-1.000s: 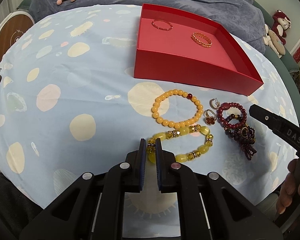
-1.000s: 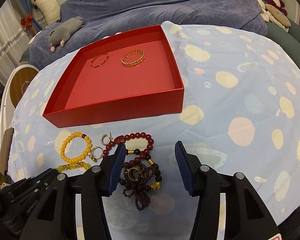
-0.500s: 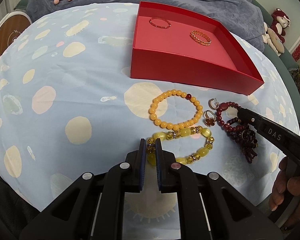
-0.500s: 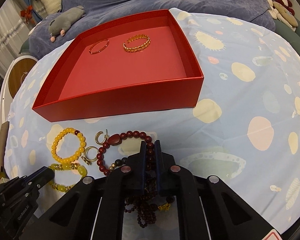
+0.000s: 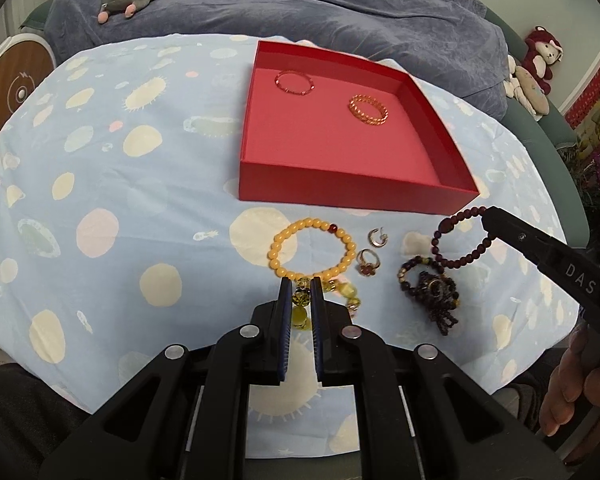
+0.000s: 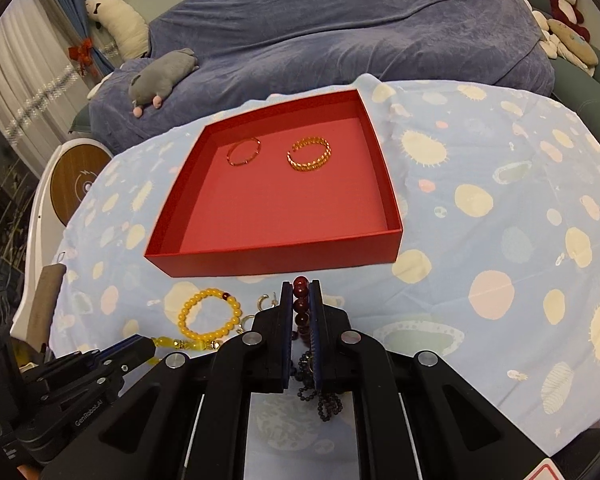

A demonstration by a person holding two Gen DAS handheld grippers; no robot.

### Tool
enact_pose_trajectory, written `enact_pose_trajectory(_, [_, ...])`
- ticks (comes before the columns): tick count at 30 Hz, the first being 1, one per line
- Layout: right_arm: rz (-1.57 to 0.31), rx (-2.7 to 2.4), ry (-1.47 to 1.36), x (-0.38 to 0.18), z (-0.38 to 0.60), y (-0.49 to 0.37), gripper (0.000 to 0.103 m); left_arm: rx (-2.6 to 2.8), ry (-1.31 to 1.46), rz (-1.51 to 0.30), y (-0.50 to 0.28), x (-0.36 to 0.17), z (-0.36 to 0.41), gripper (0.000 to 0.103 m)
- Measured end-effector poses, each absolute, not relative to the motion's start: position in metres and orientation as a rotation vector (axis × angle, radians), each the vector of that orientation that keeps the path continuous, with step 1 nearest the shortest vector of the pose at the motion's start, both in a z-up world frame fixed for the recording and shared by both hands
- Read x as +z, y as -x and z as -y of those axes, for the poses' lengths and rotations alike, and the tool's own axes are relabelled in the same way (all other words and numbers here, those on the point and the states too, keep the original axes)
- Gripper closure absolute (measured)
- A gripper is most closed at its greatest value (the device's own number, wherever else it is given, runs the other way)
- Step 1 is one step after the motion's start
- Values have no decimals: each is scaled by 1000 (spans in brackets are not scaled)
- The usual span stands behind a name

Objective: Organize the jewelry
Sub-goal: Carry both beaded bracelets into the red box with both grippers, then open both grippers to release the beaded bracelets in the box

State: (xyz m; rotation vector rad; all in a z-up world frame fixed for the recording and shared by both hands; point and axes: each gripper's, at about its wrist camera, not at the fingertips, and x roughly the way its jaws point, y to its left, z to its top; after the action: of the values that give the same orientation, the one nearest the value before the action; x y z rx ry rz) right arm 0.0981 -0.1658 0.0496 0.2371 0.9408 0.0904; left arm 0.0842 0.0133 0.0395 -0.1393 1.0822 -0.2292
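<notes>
A red open box [image 5: 352, 196] [image 6: 276, 258] sits mid-table and holds a thin red bangle [image 5: 294, 83] and a gold bracelet [image 5: 368, 109]. My left gripper [image 5: 301, 294] is shut on a yellow-green glass bead bracelet [image 5: 300, 314]. My right gripper [image 6: 301, 298] is shut on a dark red bead bracelet [image 5: 460, 240] [image 6: 301, 306] and holds it lifted just in front of the box. On the cloth lie an orange bead bracelet [image 5: 314, 249] [image 6: 210, 314], a gold ring [image 5: 369, 263], an ear cuff [image 5: 378, 237] and a pile of dark beads [image 5: 430, 288].
The table has a light blue spotted cloth [image 5: 120, 184]. A blue-covered sofa [image 6: 340, 32] with a grey plush toy [image 6: 160, 76] stands behind it. More plush toys [image 5: 536, 68] sit at the far right. A round wooden device [image 5: 14, 88] stands at the left.
My right gripper closed on the dark red bracelet and lifted it off the pile toward the box. My left gripper rose with the yellow-green bracelet.
</notes>
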Motion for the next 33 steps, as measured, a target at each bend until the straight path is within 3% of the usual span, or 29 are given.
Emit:
enact_pose_trajectory(10, [-871, 148, -200, 108, 164, -128, 96, -321, 116, -992, -122, 111, -1, 94])
enact_pose_trajectory(18, [-862, 192, -215, 109, 155, -189, 96, -420, 218, -916, -194, 149, 13, 94])
enact_pose_trajectory(25, [-965, 192, -275, 50, 161, -239, 96, -409, 263, -1002, -255, 89, 19, 94])
enact_pose_trajectory(33, [-1088, 84, -224, -13, 182, -256, 96, -284, 126, -1103, -276, 17, 11, 94])
